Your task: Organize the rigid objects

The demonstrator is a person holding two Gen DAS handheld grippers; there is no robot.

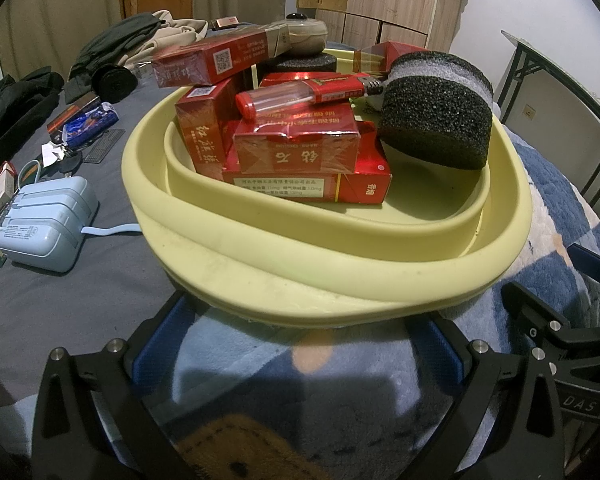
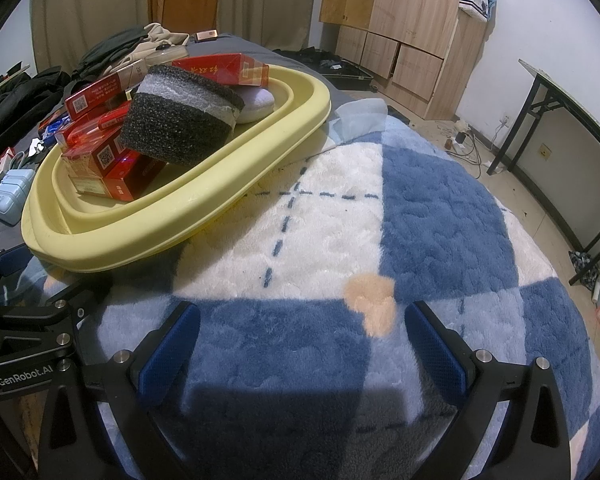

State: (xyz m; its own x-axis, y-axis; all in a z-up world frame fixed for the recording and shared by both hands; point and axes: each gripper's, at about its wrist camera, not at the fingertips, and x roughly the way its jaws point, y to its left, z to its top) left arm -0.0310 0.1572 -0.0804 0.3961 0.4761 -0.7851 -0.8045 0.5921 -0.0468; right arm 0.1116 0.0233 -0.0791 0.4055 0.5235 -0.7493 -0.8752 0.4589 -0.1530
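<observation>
A pale yellow basin (image 1: pixel 260 248) sits on the bed and holds several red cigarette boxes (image 1: pixel 300 152), a red lighter (image 1: pixel 300 94) on top and a black-and-grey foam block (image 1: pixel 440 120). It also shows in the right wrist view (image 2: pixel 172 208) with the foam block (image 2: pixel 180 128) and the boxes (image 2: pixel 112 160). My left gripper (image 1: pixel 300 344) is open and empty, just in front of the basin's near rim. My right gripper (image 2: pixel 300 344) is open and empty over the blue-and-white blanket (image 2: pixel 420 220), right of the basin.
Left of the basin lie a light blue charger (image 1: pixel 48 220), keys (image 1: pixel 56 156), a blue pack (image 1: pixel 88 120) and dark clothes (image 1: pixel 16 108). A wooden cabinet (image 2: pixel 412 20) and a folding table (image 2: pixel 572 120) stand beyond the bed's right edge.
</observation>
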